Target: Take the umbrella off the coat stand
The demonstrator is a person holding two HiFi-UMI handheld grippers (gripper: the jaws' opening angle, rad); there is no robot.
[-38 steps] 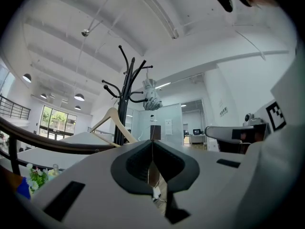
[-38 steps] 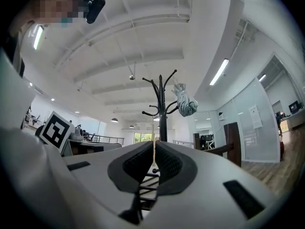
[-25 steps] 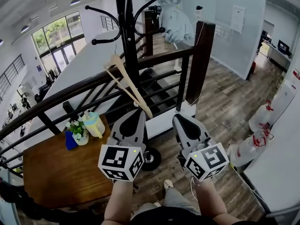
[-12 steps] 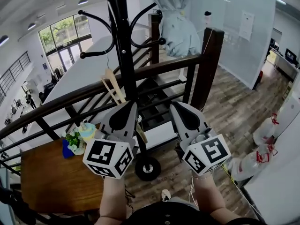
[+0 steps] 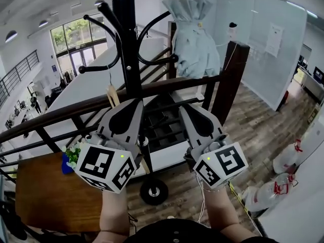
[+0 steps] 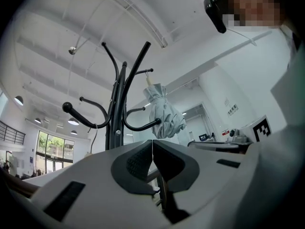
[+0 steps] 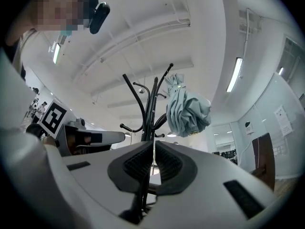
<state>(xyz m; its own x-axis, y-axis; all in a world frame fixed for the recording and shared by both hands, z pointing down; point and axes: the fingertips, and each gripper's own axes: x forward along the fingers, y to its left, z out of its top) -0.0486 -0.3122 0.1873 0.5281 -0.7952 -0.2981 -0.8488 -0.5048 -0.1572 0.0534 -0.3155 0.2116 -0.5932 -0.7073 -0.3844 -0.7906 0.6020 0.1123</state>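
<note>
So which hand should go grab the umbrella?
Probably right. The right gripper sits below the umbrella, which hangs on the right side of the coat stand. The left gripper points at the stand's middle, farther off. Both are shut and empty.

The folded pale-blue fabric umbrella (image 5: 192,44) hangs off the right side of the black metal coat stand (image 5: 129,49), dark wooden railing (image 5: 172,84) behind.

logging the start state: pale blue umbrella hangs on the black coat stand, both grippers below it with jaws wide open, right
Not the jaws: the left gripper and the right gripper are both shut with nothing between the jaws, as each gripper view shows. The pale blue umbrella does hang on the black coat stand, with both grippers below it.
</note>
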